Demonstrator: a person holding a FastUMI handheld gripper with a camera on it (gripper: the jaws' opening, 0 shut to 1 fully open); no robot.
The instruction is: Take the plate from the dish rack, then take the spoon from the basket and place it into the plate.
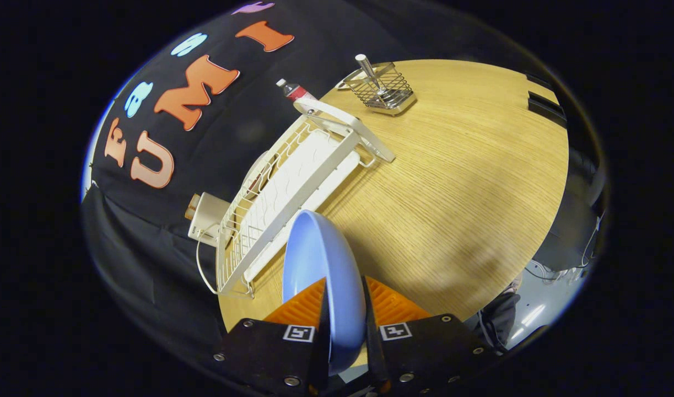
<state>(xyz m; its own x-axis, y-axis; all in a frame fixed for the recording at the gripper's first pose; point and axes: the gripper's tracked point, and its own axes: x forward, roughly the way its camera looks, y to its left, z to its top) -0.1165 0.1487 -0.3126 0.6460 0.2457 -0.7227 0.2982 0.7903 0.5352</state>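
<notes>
With the gripper [345,317] pinching the blue plate [320,259] edge-on between both fingers, I hold it above the table [452,193], clear of the dish rack [284,193] just ahead. Rim-only grip: the plate could pivot or slip if I tilt, or clip the rack. The spoon [370,71] stands in the basket [383,91], well beyond.

Plate [320,264] stands on edge between the gripper [345,309] fingers. Dish rack [292,187] lies beyond on the worktop [452,193]. Farther off, the basket [383,88] holds the spoon [370,71].
</notes>
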